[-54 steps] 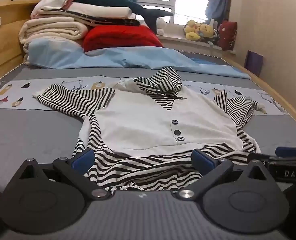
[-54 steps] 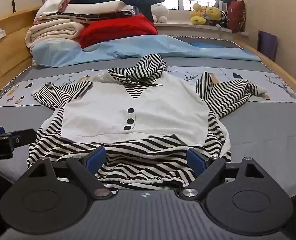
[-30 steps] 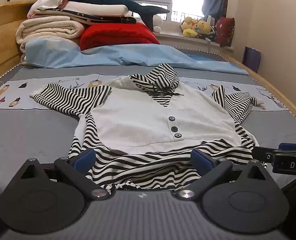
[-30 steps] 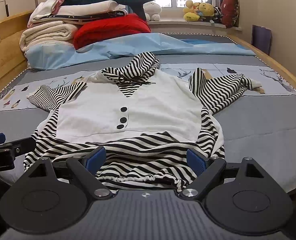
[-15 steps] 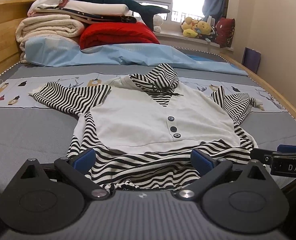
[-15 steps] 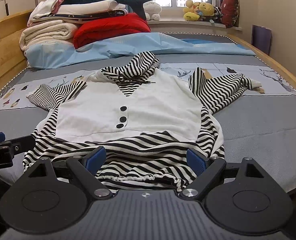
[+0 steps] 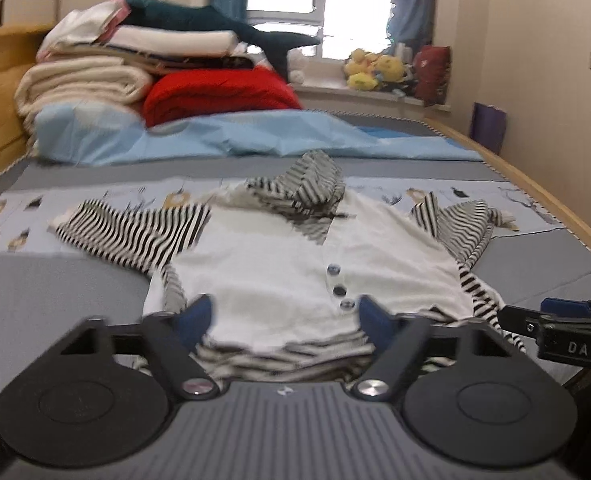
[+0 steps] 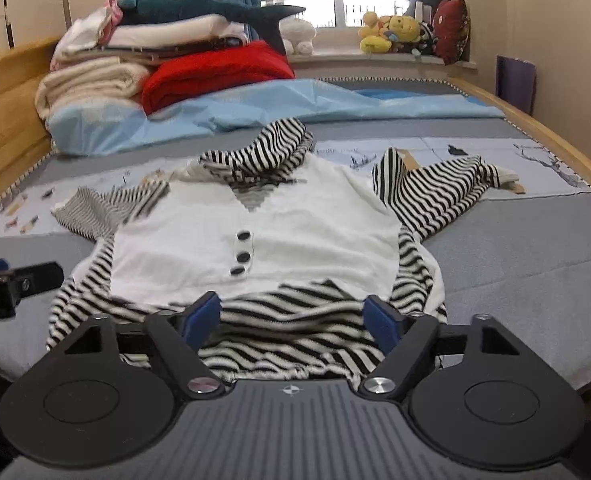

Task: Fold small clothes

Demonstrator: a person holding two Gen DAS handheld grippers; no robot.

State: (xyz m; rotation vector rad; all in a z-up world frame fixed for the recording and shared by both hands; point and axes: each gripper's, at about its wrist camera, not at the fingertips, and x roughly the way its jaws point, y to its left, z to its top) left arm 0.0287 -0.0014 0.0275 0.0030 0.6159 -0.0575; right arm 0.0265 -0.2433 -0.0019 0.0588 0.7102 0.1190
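left wrist view: the left claw (image 7: 285, 316) sits low over the near hem of the top (image 7: 295, 272), which lies flat on the grey bed (image 7: 55, 280). its two blue pads (image 7: 195, 316) stand apart and are closing; the hem lies between them, but the blur keeps me from telling whether they touch the cloth. the top's long axis runs away from the claw, hem nearest, striped hood (image 7: 303, 184) farthest, toward the blue sheet (image 7: 235, 140). one striped sleeve (image 7: 135, 232) spreads left, the other bunches at the right. three dark buttons (image 7: 339, 290) run down the white front. the whole frame is smeared and the stripes near the hem are hard to read. the claw's body hides the very edge of the hem. the right claw's (image 7: 535, 316) tip enters from the right edge, just beside the top's right side; its jaws are cut off here.

right wrist view: the right claw (image 8: 293, 316) also sits over the near hem of the top (image 8: 255, 232), pads apart and closing, striped cloth between them; no firm pinch shows. the top points the same way, hood (image 8: 263, 152) far, hem near. the right sleeve (image 8: 435, 192) angles outward, sharp; the left sleeve is blurred. the left claw (image 8: 19, 280) pokes in at the left edge beside the hem, mostly cut off.
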